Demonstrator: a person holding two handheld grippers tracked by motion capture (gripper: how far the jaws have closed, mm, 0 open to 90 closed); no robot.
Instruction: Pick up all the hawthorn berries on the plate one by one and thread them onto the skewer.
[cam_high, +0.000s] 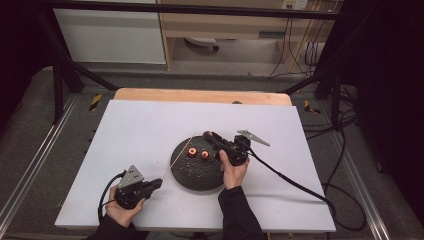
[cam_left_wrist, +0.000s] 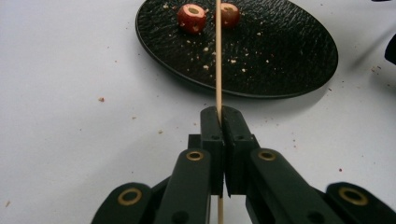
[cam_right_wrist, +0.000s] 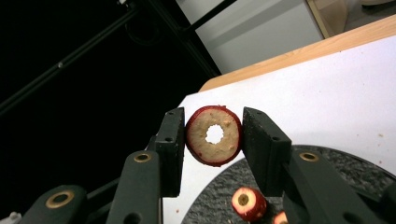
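Right hand-held gripper (cam_right_wrist: 214, 137) pinches a cored red fruit slice (cam_right_wrist: 214, 135) at the frame's centre, its hole turned open, likely to take the wooden skewer (cam_left_wrist: 218, 56). Left hand-held gripper (cam_left_wrist: 219, 123), jaws pressed together on that skewer, aims it up the frame over the black plate (cam_left_wrist: 289, 51), where two more slices (cam_left_wrist: 192, 17) wait on the white counter (cam_left_wrist: 70, 93).

A lab recording bay. Black frame rails (cam_high: 190, 9) box in the white surface (cam_high: 140, 130). Cables (cam_high: 300, 45) trail below a plain desk (cam_high: 225, 25).
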